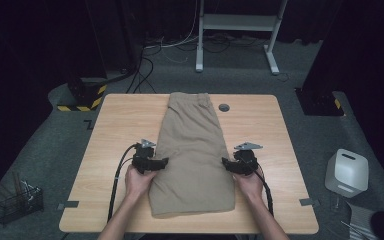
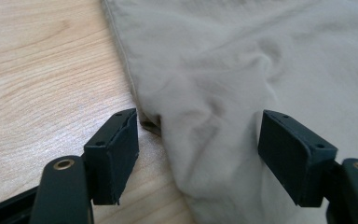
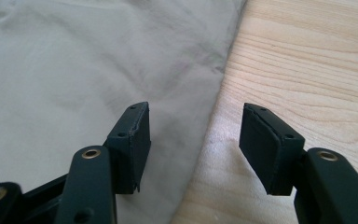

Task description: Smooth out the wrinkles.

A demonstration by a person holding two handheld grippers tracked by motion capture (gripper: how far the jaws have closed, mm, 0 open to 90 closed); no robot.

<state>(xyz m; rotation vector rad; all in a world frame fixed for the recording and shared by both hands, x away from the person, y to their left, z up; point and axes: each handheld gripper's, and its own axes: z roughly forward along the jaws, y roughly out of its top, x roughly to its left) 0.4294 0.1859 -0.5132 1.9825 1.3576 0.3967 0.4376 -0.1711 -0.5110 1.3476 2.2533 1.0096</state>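
A pair of khaki shorts (image 1: 192, 155), folded lengthwise into a long strip, lies down the middle of the light wooden table (image 1: 110, 130), with the waistband at the far edge and the leg hems near the person's side. The left gripper (image 1: 161, 163) sits at the shorts' left edge, held by the person's left hand (image 1: 139, 181), and the right gripper (image 1: 226, 163) sits at the right edge, held by the right hand (image 1: 250, 183); both point inward toward the fabric at about the same distance along its length. In the left gripper view the left gripper (image 2: 198, 140) stands wide, its jaws set on either side of a raised bulge of cloth at the shorts' (image 2: 242, 70) side seam, one jaw over the bare wood and the other over the fabric, neither pressing the cloth. In the right gripper view the right gripper (image 3: 194, 140) is likewise spread wide, straddling the shorts' (image 3: 98, 70) edge, with one jaw above the fabric and the other above the table (image 3: 307, 70); nothing is clamped between them. A small round grey grommet (image 1: 224, 107) sits in the tabletop just right of the waistband. On the floor to the right stands a white box-shaped device (image 1: 347, 172), and a wire basket (image 1: 17, 202) rests on the floor at the left.
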